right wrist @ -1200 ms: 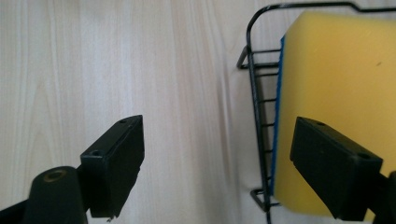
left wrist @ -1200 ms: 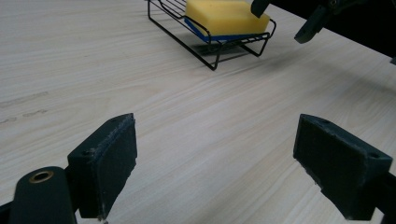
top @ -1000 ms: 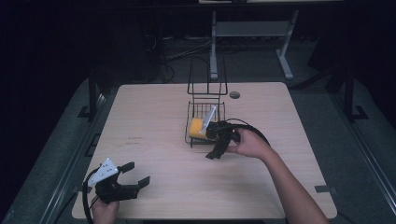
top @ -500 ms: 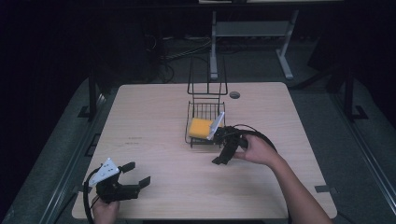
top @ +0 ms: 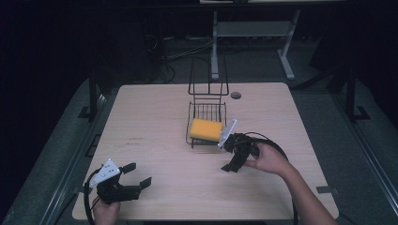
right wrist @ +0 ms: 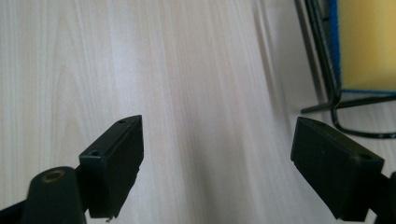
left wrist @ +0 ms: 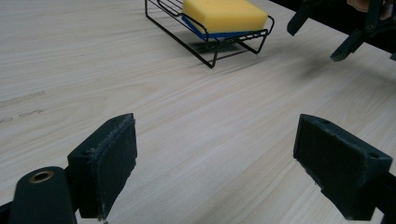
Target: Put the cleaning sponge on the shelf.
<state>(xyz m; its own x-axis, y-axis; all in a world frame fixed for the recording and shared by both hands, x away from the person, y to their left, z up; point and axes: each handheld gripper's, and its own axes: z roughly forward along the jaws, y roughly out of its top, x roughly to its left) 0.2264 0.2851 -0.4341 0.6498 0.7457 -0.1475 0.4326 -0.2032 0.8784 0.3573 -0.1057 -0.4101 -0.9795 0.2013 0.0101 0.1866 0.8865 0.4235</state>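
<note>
A yellow sponge with a blue underside (top: 205,129) (left wrist: 224,15) (right wrist: 366,44) lies in the low tray of a black wire rack (top: 208,96) (left wrist: 212,43) (right wrist: 327,70) at the table's middle. My right gripper (top: 233,161) (right wrist: 217,163) hangs open just right of and in front of the rack, tilted down at the bare wood, nothing between its jaws. My left gripper (top: 136,174) (left wrist: 215,168) rests open near the table's front left corner, aimed toward the rack, and holds nothing. The right gripper's jaws (left wrist: 327,28) appear far off in the left gripper view.
The light wooden table (top: 155,117) has a small round cable hole (top: 236,95) behind the rack. A cable (top: 277,147) loops from the right gripper. A white desk frame (top: 253,33) stands on the floor beyond the table. Dark floor surrounds it.
My right gripper has drawn back from the rack toward the front, leaving the sponge lying in the tray. The left gripper has stayed put.
</note>
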